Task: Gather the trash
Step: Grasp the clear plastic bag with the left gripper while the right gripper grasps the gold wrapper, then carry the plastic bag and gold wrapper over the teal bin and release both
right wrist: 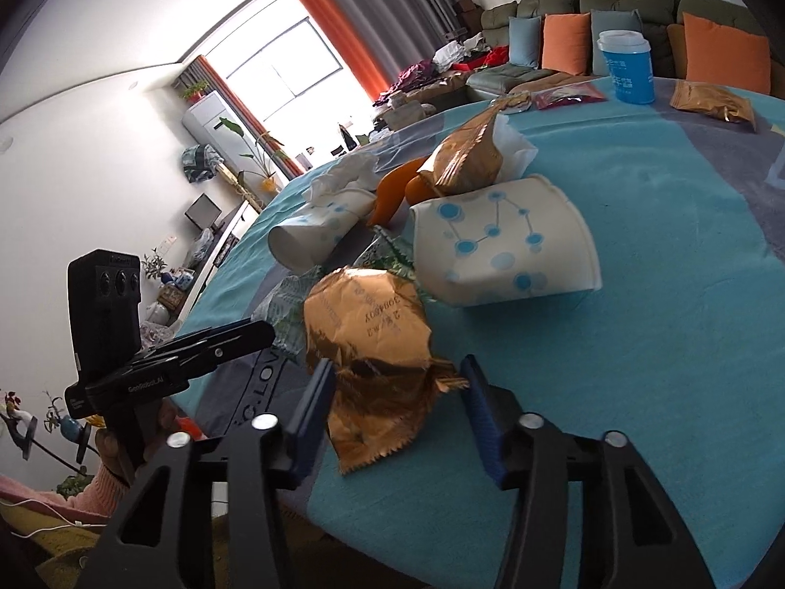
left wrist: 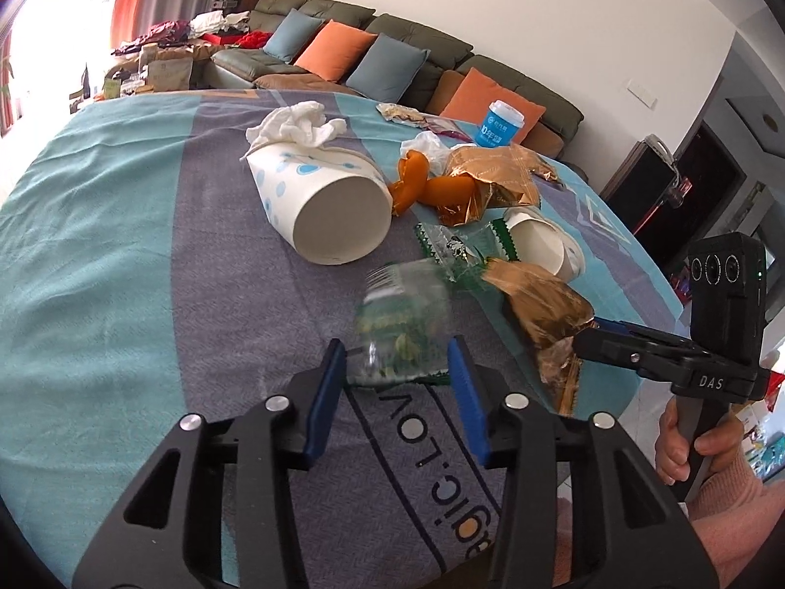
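Both wrist views low and close over the table (left wrist: 98,186), facing its litter from opposite sides

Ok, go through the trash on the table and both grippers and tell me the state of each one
Left gripper: open, around a blurred clear wrapper.
Right gripper: open, around a gold wrapper.
Large paper cup: on its side, looks empty.
Small paper cup: on its side.
Tissue: crumpled.
Orange peel: loose pieces.
Blue cup: upright, lidded.
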`<state>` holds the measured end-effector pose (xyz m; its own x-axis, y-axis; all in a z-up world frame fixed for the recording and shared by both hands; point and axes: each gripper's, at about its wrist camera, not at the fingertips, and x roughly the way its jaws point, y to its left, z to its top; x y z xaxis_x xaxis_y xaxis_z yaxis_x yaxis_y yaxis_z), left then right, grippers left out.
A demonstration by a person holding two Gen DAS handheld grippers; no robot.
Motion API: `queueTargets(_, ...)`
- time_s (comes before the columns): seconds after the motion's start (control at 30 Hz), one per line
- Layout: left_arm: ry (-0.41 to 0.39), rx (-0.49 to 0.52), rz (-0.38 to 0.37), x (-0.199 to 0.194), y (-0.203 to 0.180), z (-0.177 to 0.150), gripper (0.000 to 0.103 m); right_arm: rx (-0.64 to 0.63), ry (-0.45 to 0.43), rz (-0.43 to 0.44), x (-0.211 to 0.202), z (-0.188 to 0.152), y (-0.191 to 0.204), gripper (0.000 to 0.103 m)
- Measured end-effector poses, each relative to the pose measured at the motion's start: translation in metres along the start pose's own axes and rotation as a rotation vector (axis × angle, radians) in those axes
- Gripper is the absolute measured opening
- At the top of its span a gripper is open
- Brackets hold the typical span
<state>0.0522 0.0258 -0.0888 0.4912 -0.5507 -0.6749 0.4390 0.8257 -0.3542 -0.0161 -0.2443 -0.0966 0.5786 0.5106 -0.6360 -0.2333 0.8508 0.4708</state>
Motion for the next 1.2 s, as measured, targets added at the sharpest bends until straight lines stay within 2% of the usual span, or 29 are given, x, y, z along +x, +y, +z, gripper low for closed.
queueTargets(0.2,-0.025,0.015,-0.004,-0.01,-0.003,-0.003,0.038,-0.032,0.004,0.026,0.001,0.0,0.01,0.021)
queueTargets(0.33,-0.041,0.024,-0.005,-0.02,-0.003,-0.006,0.037,-0.056,-0.005,0.037,-0.001,0.0,0.019,0.015)
queueTargets(0.73,-0.102,0.027,0.057,-0.058,0.005,-0.013,0.036,-0.127,-0.033,0.09,-0.002,0.009,0.051,0.013)
queueTargets(1.2,-0.177,-0.054,0.16,-0.11,0.041,-0.028,0.036,-0.227,-0.008,0.188,0.035,0.022,0.108,0.013)
